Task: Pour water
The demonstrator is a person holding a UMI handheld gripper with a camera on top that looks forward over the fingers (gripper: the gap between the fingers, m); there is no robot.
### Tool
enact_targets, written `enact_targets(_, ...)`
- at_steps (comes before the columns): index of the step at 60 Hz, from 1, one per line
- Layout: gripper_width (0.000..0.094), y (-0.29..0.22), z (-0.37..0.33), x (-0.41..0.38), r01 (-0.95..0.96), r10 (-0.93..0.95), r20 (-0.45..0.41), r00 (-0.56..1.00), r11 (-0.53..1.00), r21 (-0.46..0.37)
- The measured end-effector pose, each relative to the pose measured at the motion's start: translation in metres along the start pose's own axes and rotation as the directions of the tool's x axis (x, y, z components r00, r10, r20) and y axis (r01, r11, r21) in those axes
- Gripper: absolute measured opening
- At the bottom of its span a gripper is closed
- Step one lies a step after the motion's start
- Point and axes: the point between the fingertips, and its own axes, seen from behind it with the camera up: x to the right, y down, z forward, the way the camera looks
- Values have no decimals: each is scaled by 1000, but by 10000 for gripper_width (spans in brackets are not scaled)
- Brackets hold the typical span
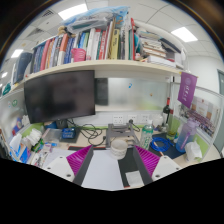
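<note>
A small clear water bottle with a blue cap stands upright on the cluttered counter, beyond the claw and a little to the right of the line between its fingers. Nearer in, a small white cup-like thing sits just ahead of the fingertips, roughly between them; whether it touches either finger cannot be told. The claw is spread wide, its two dark fingers well apart, each showing a magenta pad on its inner face, and nothing is gripped between them. Below the fingers a white sheet of paper lies flat on the counter. Behind the bottle, cables and small boxes crowd the back of the counter. To the left a large dark monitor stands with its screen off, and beside it bags and packets pile up at the counter's left end. To the right stand a dark bottle, a greenish container and a purple poster on the wall. Above everything a long shelf runs across, packed with upright books and stacked papers, and ceiling light panels glow overhead.
</note>
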Motion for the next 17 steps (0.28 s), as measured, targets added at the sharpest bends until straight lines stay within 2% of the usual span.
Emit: enact_targets(17, 844, 6, -21, -44, -20, 20, 39, 999, 1000, -9)
